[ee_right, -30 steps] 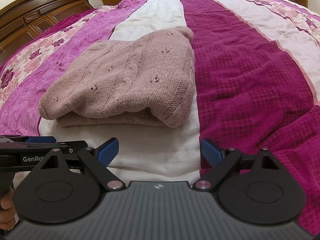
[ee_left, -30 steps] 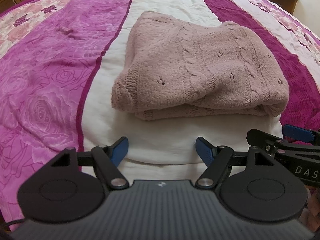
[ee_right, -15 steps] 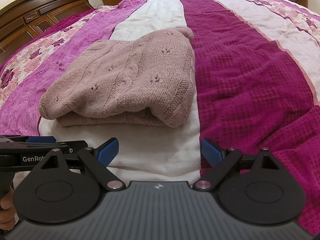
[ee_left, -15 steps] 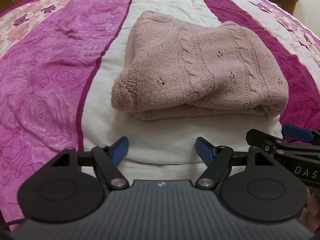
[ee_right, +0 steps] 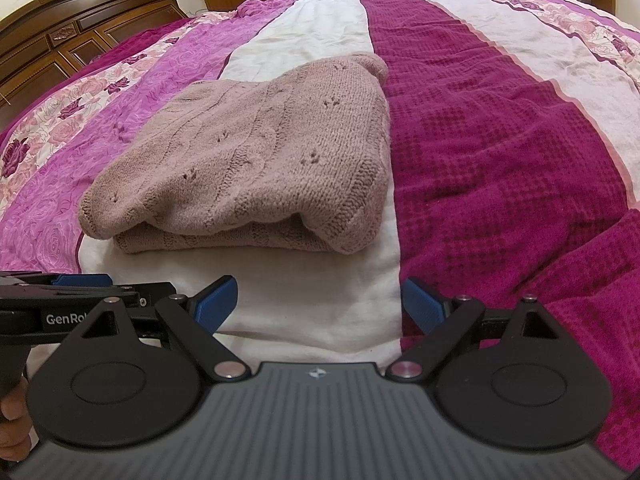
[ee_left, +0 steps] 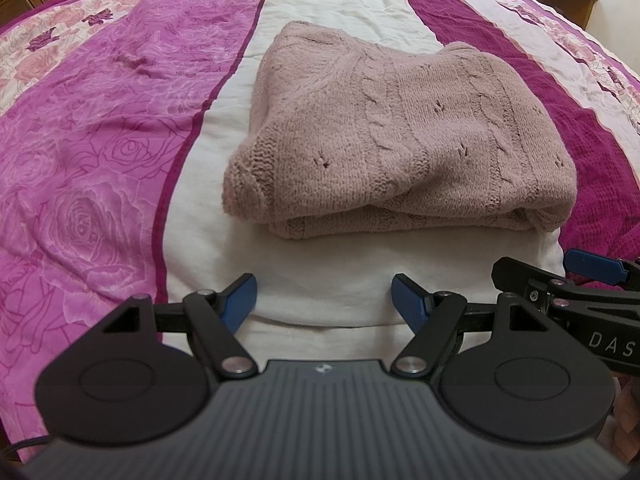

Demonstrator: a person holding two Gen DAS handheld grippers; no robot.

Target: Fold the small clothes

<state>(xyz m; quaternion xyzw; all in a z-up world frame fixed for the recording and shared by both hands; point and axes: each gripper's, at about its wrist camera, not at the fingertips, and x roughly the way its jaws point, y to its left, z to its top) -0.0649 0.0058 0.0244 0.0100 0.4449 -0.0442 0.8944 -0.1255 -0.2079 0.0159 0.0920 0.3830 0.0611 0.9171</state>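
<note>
Well short of the folded sweater [ee_left: 396, 136], both grippers [ee_left: 324, 300] [ee_right: 320, 306] gape, empty

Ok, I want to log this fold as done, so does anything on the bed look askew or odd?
Nothing stands out. The pink knit sweater lies folded on the bedspread's white stripe; left gripper and right gripper are open, clear of it.

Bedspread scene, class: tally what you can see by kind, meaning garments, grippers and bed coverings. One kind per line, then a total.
Folded pink knitted sweater: 1
Grippers, both open and empty: 2 (left gripper, right gripper)
Striped bedspread: 1
Total: 4
</note>
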